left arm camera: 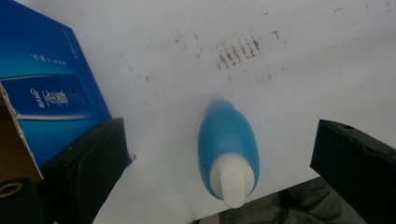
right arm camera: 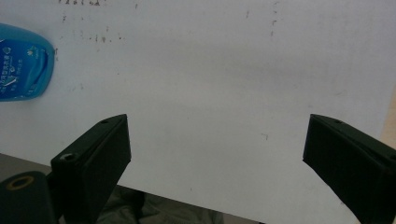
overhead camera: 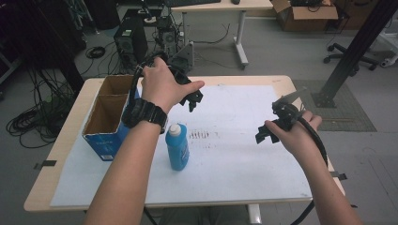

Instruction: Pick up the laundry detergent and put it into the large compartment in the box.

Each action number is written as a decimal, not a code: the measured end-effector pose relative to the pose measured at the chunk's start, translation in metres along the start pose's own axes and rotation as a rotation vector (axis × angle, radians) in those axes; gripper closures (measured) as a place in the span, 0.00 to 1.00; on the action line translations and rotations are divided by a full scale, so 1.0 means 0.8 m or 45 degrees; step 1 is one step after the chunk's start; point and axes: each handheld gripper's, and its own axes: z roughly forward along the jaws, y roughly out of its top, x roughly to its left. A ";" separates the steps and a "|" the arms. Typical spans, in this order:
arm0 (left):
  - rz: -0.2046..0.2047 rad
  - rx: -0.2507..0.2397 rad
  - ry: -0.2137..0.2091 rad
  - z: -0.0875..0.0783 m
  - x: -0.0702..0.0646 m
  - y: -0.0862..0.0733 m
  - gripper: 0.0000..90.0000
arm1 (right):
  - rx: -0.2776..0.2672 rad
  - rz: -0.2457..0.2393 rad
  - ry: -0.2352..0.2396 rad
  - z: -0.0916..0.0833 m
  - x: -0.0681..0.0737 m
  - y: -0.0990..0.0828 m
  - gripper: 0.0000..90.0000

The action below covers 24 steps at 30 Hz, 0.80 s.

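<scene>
It looked like a lab or engineering workroom. A computer tower [overhead camera: 130,43] stood on the grey floor [overhead camera: 281,51] beside tangled cables [overhead camera: 28,124]. A second desk [overhead camera: 220,5], an open cardboard box [overhead camera: 307,14], an office chair's base [overhead camera: 349,58] and a black metal frame post [overhead camera: 354,51] surrounded the paper-covered desk [overhead camera: 244,140].

Dim, cool, even light from overhead. In the high view the white paper sheet [overhead camera: 244,145] on the worktop is the brightest patch, with faint soft shadows; the upper left is nearly black. Both gripper views are soft, the blue plastic bottle [left arm camera: 227,140] slightly blurred, corners darkened.
</scene>
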 end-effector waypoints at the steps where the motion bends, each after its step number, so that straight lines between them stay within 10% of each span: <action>1: 0.003 0.003 -0.002 0.001 -0.001 -0.001 0.05 | -0.001 -0.004 0.001 0.000 0.000 0.000 0.09; 24: 0.011 0.053 0.000 0.033 -0.003 -0.020 0.05 | 0.007 -0.006 0.016 0.008 0.003 -0.005 0.09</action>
